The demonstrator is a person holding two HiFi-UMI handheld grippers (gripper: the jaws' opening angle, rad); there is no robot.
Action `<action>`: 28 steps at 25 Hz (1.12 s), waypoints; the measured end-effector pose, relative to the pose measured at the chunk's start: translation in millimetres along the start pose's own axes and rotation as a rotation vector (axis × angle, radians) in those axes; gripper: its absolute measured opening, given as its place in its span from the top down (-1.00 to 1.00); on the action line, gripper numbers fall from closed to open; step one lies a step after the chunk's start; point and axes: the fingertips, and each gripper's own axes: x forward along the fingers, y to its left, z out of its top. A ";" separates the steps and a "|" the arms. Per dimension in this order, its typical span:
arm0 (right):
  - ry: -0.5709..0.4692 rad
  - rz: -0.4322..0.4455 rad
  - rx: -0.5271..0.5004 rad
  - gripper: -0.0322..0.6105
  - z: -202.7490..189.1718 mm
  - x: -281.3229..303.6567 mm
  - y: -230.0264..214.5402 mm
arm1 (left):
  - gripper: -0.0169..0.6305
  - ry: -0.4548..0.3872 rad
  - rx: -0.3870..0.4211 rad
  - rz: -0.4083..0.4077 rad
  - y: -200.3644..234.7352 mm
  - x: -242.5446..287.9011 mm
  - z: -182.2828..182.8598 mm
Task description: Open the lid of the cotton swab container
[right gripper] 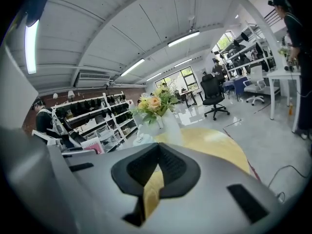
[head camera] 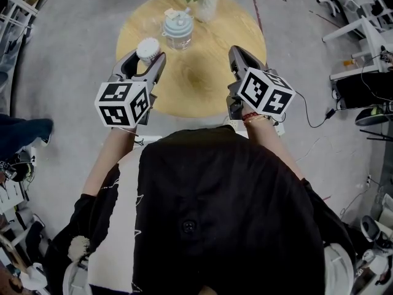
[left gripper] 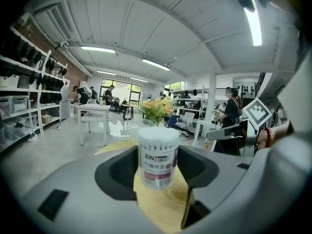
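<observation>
— Nearest, the left tongs (head camera: 147, 60) clamp the cotton swab container (left gripper: 157, 156) by its body, at nine o'clock on the table (head camera: 202, 82), by its edge. The right tongs (right gripper: 157, 167) are closed and empty.

— Light, slick plastic, I'd judge, so pinch the lid (left gripper: 158, 134) at its rim. Tabletop lies open from three to six o'clock, while the jar (head camera: 178, 31) and vase (head camera: 206, 6) crowd twelve.

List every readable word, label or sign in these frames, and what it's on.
"XIN", followed by a small boxed word too blurred to read: on the label of the cotton swab container.
A line of Chinese characters under it, on the same label: too small to read with certainty.
On the marker cubes: black-and-white square patterns only, no letters or numbers.
Nothing else in any view is legible.
</observation>
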 end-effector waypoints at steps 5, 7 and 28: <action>0.015 0.005 -0.023 0.89 -9.2 0.1 3.2 | 0.14 0.011 -0.003 0.001 2.7 -0.7 -6.7; 0.022 0.001 -0.024 0.89 -12.9 -0.8 1.8 | 0.14 0.016 -0.004 0.002 2.4 -1.8 -9.4; 0.052 0.001 -0.061 0.89 -20.8 -13.2 -1.2 | 0.14 0.010 -0.008 0.006 -9.2 -8.6 -11.4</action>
